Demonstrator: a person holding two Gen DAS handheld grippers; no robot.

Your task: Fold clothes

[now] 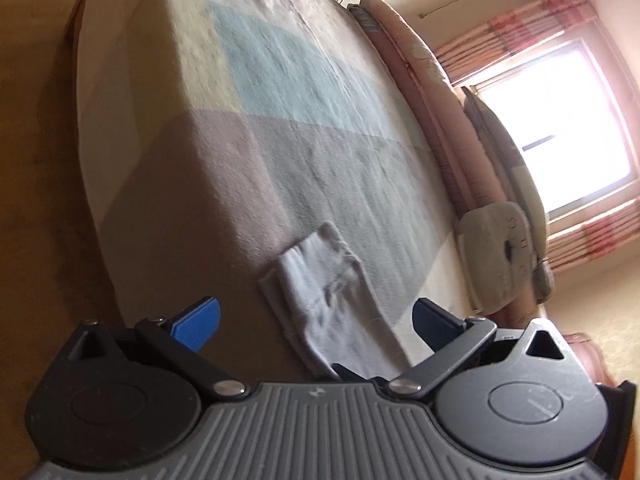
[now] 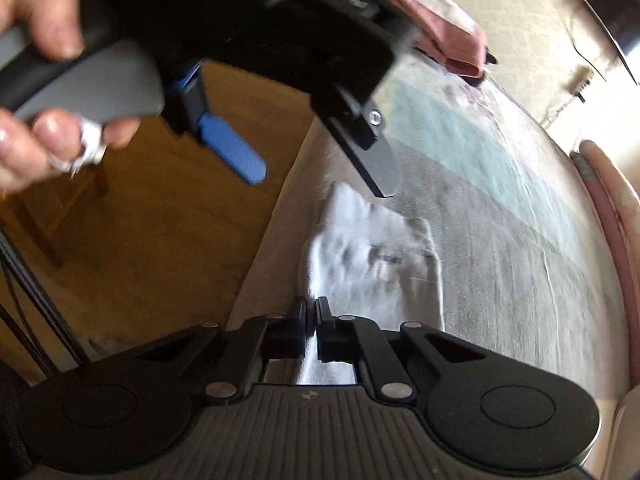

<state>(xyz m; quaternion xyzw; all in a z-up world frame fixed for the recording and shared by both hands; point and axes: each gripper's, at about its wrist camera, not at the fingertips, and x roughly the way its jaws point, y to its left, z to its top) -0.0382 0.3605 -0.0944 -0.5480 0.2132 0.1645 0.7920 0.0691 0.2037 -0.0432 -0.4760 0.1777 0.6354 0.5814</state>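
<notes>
White, creased garment (image 2: 376, 256) stretches lengthwise straight ahead of the right gripper (image 2: 311, 320), clenched on its near edge; left gripper (image 1: 316, 320) gapes, released.

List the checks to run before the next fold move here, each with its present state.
1. Right claw shut on the white garment: ok.
2. Left claw open and holding nothing: ok.
3. Garment lies on the bed, near its edge: ok.
4. Garment lies flat: not ok, wrinkled.
5. Left claw apart from the cloth, right wrist view: ok.
6. How many layers the right claw pinches: cannot tell.
</notes>
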